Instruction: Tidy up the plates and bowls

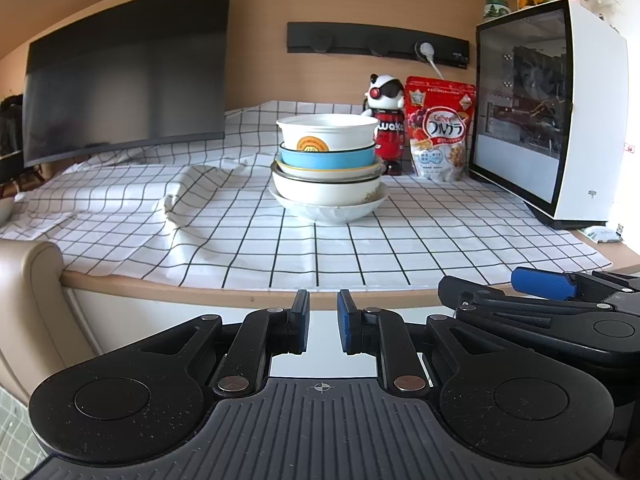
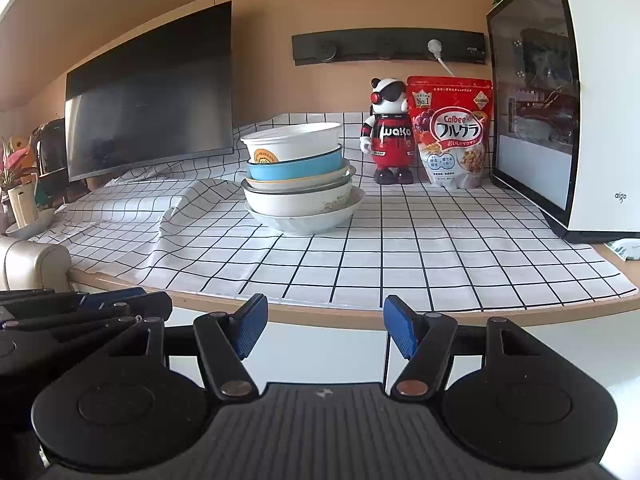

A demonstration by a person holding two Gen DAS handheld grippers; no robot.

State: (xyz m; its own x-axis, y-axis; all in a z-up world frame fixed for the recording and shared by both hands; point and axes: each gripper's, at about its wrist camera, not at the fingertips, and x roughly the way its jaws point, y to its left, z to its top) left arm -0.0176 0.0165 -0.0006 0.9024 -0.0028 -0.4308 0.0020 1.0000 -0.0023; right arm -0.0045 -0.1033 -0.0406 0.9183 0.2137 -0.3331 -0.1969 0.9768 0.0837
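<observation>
While both tools hang short of the desk edge, nothing is gripped. The left gripper has its blue-padded jaws drawn nearly together with only a narrow gap and nothing in it — clenched on air. The right gripper stands released, jaws roughly half apart, also bare; it sits just beside the left one, on its right.

The task's thing — a nested stack of bowls and plates — stands well ahead of both grippers on the white black-grid tablecloth, slightly left of centre from the right tool. From the top: a white plastic tub with a yellow label, a light-blue enamel bowl, a cream rimmed dish, a metal-rimmed white bowl, and a wide white ceramic plate at the base. From the right camera the upper pieces sit tilted.

Handling, as judged: the ceramic is stiff, glazed, likely slippery and breakable; the tub is light and would flex. The full stack looks heavy for one pinch. Best hold seems the exposed rim of the top tub, one jaw inside and one outside, lifting pieces singly.

Behind the stack stand a red-and-white panda figurine and a red cereal pouch.
</observation>
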